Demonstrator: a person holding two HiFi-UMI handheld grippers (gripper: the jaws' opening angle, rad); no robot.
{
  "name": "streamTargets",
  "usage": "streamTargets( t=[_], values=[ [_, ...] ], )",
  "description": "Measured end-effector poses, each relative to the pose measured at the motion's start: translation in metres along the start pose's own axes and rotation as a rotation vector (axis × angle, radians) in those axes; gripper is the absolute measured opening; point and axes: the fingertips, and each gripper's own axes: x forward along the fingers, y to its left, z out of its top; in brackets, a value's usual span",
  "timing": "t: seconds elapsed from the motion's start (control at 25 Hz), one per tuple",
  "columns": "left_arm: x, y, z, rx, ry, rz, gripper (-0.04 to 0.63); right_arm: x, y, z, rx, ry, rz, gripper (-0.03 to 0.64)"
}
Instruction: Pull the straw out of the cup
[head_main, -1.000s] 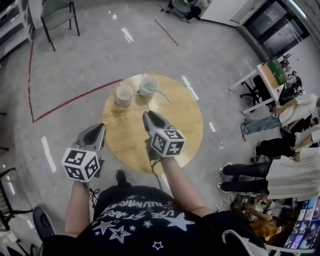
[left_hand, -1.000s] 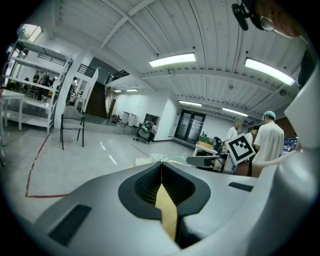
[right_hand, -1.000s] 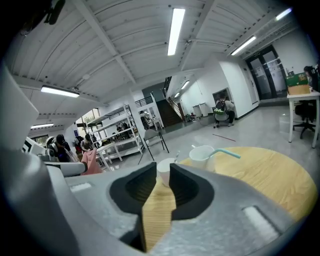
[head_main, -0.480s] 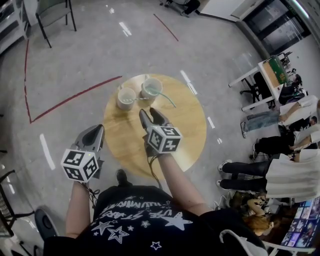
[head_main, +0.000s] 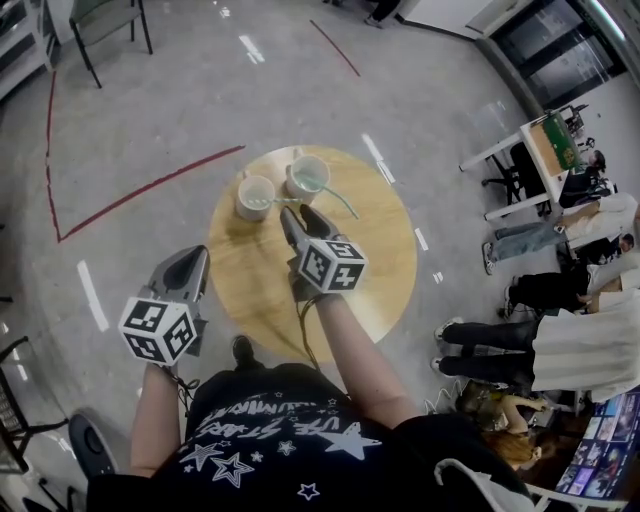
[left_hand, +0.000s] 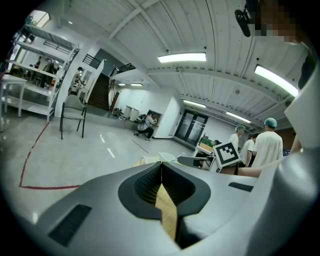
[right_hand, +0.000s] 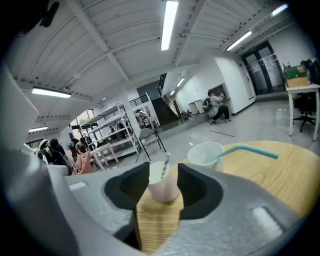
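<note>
Forearm straight, the left gripper (head_main: 192, 256) hung beside the round table's (head_main: 385, 270) left edge, jaws pressed together on nothing. The right gripper (head_main: 300, 216) reached over the tabletop, tipped slightly down, its jaws just spread wide and framing, without touching, the nearer cup (right_hand: 162, 184) and its striped straw (right_hand: 164, 166). Rightward stood a second cup (head_main: 307, 176), its teal straw (head_main: 340, 198) leaning out.

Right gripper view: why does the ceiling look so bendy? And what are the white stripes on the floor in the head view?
Right gripper view: the wide-angle lens curves the ceiling, and the corners go dark. Head view: the stripes are glare on the shiny floor.
</note>
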Motion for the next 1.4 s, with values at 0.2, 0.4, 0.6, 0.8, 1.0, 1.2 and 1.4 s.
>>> streamTargets(
  t=[0.2,0.4,0.6,0.8,1.0,1.2,1.4],
  values=[
    [-0.005,0.004,-0.005,-0.007,0.011,0.010,0.008,0.006,0.004,0.001,-0.025,-0.008,0.010,0.170],
    [-0.001,0.008,-0.010,-0.008,0.017,0.011,0.008,0.015,0.002,0.002,-0.057,-0.006,0.009,0.158],
    [0.001,0.007,-0.009,-0.001,0.017,0.010,0.008,0.018,-0.002,0.002,-0.077,0.008,-0.008,0.055],
    [-0.002,0.009,-0.012,-0.007,0.020,0.023,0.008,0.017,0.006,0.003,-0.103,0.008,0.015,0.022],
    [-0.007,0.001,-0.018,-0.007,0.023,0.030,0.008,0.006,0.014,0.013,-0.111,-0.026,0.038,0.021],
    [-0.013,-0.015,-0.026,-0.008,0.021,0.040,0.008,-0.021,0.020,0.026,-0.102,-0.076,0.073,0.021],
    [-0.024,-0.046,-0.031,0.006,0.015,0.033,0.008,-0.058,0.024,0.037,-0.096,-0.119,0.096,0.021]
  ],
)
